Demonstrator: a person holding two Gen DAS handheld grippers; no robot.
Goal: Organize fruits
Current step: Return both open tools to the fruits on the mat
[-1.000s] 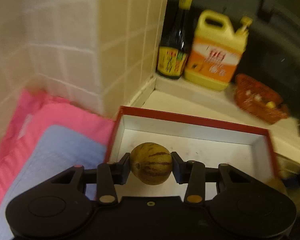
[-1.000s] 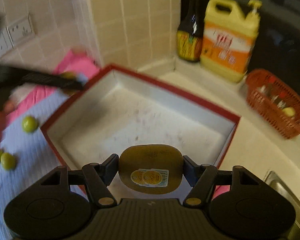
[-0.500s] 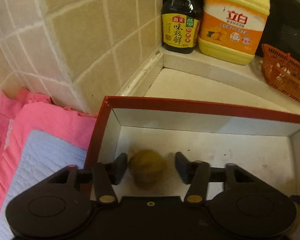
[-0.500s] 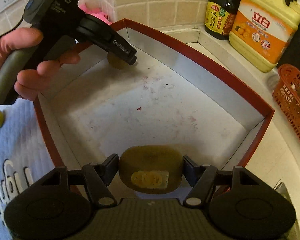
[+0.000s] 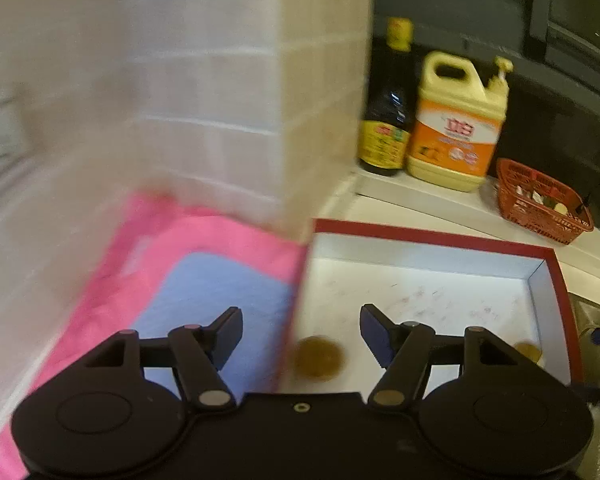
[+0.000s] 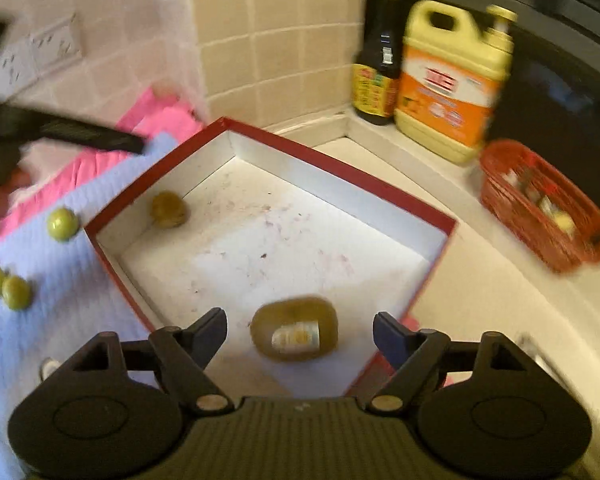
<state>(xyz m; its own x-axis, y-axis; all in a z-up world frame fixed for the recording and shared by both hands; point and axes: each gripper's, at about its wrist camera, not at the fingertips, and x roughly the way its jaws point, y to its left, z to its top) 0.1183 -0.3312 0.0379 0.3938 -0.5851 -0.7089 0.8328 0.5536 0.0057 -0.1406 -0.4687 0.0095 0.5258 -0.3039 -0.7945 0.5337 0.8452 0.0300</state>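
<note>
A red-rimmed white box point(image 5: 428, 236) point(image 6: 332, 164) lies on the counter. A small striped round fruit point(image 5: 318, 359) point(image 6: 169, 210) lies in its left corner. A brown kiwi with a sticker point(image 6: 294, 334) lies at the box's near side; it also shows in the left wrist view point(image 5: 527, 351). My left gripper point(image 5: 300, 332) is open and empty above the box's left edge. My right gripper point(image 6: 300, 330) is open, with the kiwi lying free between its fingers. Green fruits point(image 6: 62, 224) point(image 6: 16, 292) lie on the blue cloth point(image 6: 60, 320).
A dark sauce bottle point(image 5: 388, 100) point(image 6: 376, 52) and a yellow detergent jug point(image 5: 456, 120) point(image 6: 452, 80) stand in the back corner. A red mesh basket point(image 5: 542, 202) point(image 6: 540, 204) sits to the right. Tiled wall point(image 5: 180, 80) stands left, a pink towel point(image 5: 204, 236) under the cloth.
Both grippers opened and pulled back and up. The striped fruit dropped into the box's left corner. The kiwi left the right gripper and lies in the box.
</note>
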